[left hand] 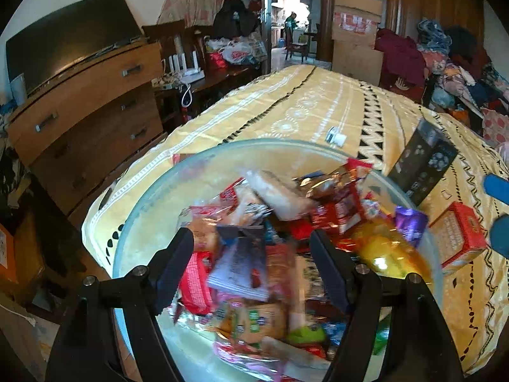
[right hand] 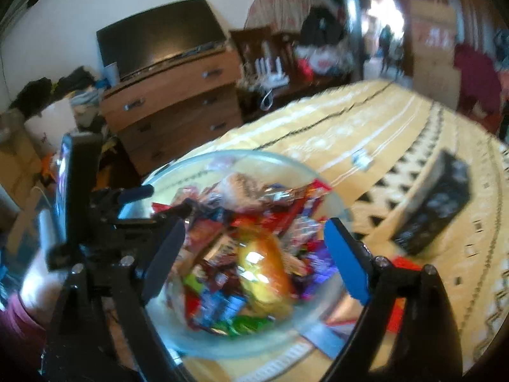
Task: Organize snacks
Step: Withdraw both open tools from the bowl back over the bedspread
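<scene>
Left wrist view: hovering over the bowl (left hand: 133,222), which sits at the near edge of the yellow cloth (left hand: 318,102) and is heaped with mixed snacks (left hand: 280,222). Left gripper (left hand: 251,248) spread apart, nothing between the fingers, wrappers only seen through the gap. Angled steeply down at the pile. Judged to be a drop-off step, with the bowl nearly full. Still outside the bowl: a red box (left hand: 458,238) just right of the rim and a black box (left hand: 423,165) behind it, standing tilted. A small white cap (left hand: 335,136) farther back on the cloth.

Right wrist view, blurred: right gripper (right hand: 254,251) wide apart and empty, also aimed down over the bowl (right hand: 165,184) and snacks (right hand: 254,238). Left gripper's body visible at the left, close beside the rim. Black box (right hand: 435,210) to the right on the cloth (right hand: 350,127). Next move likely calls for swinging right toward a box, squaring up to its narrow faces and closing on it.
</scene>
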Demonstrator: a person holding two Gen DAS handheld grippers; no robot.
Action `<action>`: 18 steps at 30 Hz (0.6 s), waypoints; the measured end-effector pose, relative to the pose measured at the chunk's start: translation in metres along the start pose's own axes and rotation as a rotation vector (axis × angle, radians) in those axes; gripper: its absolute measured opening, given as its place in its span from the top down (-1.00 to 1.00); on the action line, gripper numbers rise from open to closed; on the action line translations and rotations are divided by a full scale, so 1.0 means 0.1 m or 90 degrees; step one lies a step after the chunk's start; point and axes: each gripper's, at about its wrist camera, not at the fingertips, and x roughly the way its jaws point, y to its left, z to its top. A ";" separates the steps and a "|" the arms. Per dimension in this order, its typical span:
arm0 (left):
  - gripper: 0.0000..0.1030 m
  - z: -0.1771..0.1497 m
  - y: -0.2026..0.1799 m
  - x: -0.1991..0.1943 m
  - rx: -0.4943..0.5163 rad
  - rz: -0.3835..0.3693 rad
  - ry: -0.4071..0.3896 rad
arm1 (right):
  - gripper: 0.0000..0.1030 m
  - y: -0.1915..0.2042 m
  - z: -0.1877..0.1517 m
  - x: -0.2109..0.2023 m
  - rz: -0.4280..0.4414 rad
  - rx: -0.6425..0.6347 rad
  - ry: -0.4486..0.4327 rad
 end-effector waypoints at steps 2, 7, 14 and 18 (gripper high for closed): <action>-0.48 0.00 -0.09 -0.08 -0.003 -0.010 -0.013 | -0.92 -0.09 -0.14 -0.24 -0.045 -0.005 -0.032; -0.49 -0.02 -0.67 -0.37 0.039 -0.054 -0.065 | -0.99 -0.52 -0.63 -0.77 -0.137 0.049 -0.066; -0.99 -0.31 -1.95 -0.80 0.162 -0.157 -0.131 | -0.99 -1.43 -1.57 -1.22 -0.291 0.141 -0.004; -0.99 -0.73 -2.79 -0.78 0.251 -0.252 -0.109 | -0.99 -2.04 -2.19 -1.40 -0.356 0.236 0.037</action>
